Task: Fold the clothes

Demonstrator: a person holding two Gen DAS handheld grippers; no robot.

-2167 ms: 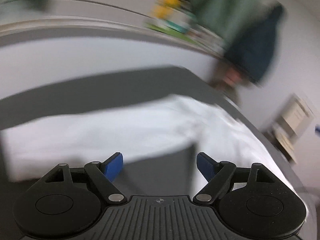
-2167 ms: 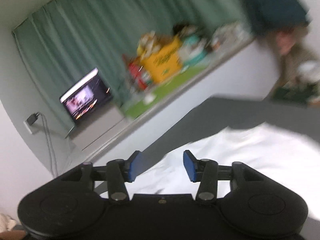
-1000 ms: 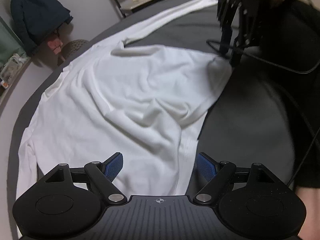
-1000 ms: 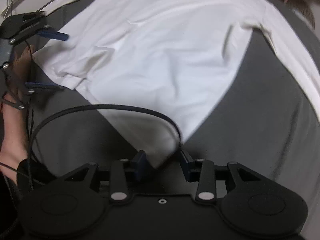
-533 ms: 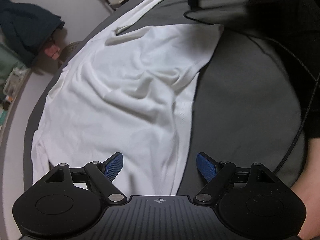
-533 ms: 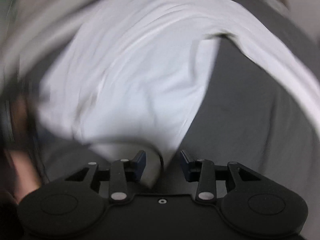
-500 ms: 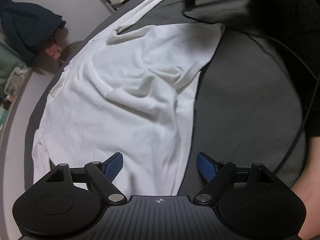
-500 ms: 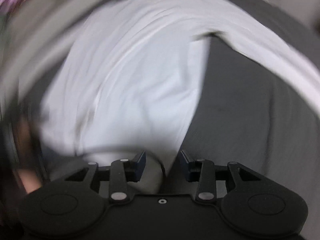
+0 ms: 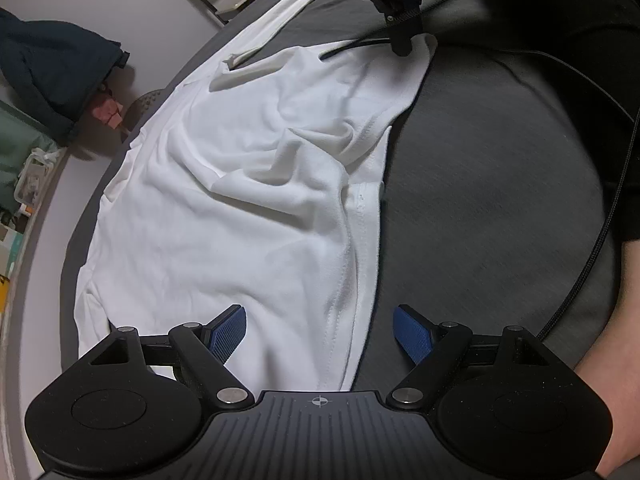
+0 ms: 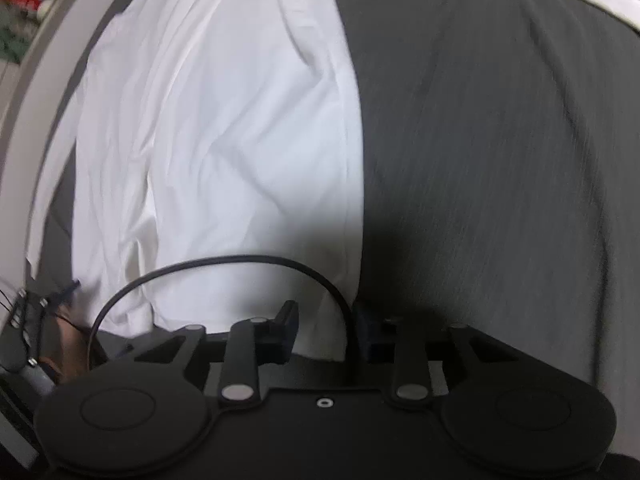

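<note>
Left wrist view has the white shirt (image 9: 248,184) spread rumpled on the dark grey bedding (image 9: 500,200), with the left gripper (image 9: 320,330) hovering jaws wide over the hem. Far along that hem, the right gripper (image 9: 402,46) sits on a corner; its own view shows jaws narrowed around cloth, though a firm pinch I can't tell. I'd grab both hem layers, then lift both corners evenly.
</note>
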